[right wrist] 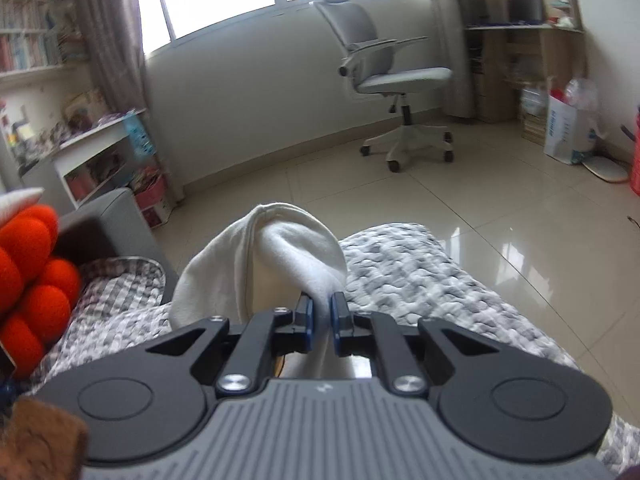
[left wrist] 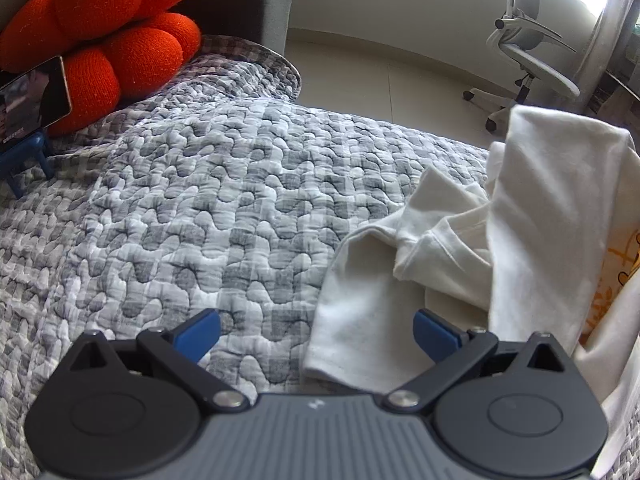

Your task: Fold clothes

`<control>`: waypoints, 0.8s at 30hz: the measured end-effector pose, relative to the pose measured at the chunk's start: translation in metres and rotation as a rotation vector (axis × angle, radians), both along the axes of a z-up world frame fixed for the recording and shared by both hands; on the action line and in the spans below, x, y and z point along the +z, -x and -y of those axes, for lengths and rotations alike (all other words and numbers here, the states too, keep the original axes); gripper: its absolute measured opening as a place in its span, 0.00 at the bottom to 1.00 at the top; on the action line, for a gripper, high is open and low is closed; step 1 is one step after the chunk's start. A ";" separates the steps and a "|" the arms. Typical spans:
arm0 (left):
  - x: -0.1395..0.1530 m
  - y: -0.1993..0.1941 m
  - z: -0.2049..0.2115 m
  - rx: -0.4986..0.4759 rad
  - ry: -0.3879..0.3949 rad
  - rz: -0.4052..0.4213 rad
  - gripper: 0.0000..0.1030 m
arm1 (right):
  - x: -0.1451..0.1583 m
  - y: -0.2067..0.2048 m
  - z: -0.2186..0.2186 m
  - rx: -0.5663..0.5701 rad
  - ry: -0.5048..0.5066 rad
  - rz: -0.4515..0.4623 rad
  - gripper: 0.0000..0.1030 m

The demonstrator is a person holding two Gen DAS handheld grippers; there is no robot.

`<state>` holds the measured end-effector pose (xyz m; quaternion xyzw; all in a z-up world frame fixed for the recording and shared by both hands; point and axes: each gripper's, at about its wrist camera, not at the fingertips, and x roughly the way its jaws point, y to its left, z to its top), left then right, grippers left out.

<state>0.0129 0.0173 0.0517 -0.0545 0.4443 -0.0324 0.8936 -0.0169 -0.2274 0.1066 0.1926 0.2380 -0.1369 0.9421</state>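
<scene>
Garment: white T-shirt (left wrist: pixel 460 248), crumpled at right edge of quilted bed cover (left wrist: pixel 192 200), one fold lifted upright, yellow print showing at far right.
Right claw (right wrist: pixel 322 312): pinched shut on raised fold of cloth; held high, probably to shake garment open before laying flat.
Left claw (left wrist: pixel 316 336): jaws wide apart, empty, one blue pad (left wrist: pixel 432 334) over shirt hem; angled steeply down toward bed, apparently lined up for second grip.
Surroundings: orange knot cushion (left wrist: pixel 108 40), phone on blue stand (left wrist: pixel 36 96), office chair (right wrist: pixel 380 68).

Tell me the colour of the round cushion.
The cushion is bright orange-red, shown best in the left wrist view.
</scene>
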 end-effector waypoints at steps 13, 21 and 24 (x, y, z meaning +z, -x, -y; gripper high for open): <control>-0.003 -0.004 0.011 -0.081 0.014 0.005 0.99 | -0.013 0.009 0.036 -0.095 -0.206 -0.068 0.15; -0.005 -0.012 0.016 -0.120 -0.008 0.006 0.99 | -0.002 0.013 0.015 -0.018 -0.043 -0.054 0.46; -0.003 -0.011 0.013 -0.128 -0.013 0.021 0.97 | 0.004 0.017 0.010 0.017 -0.013 -0.016 0.48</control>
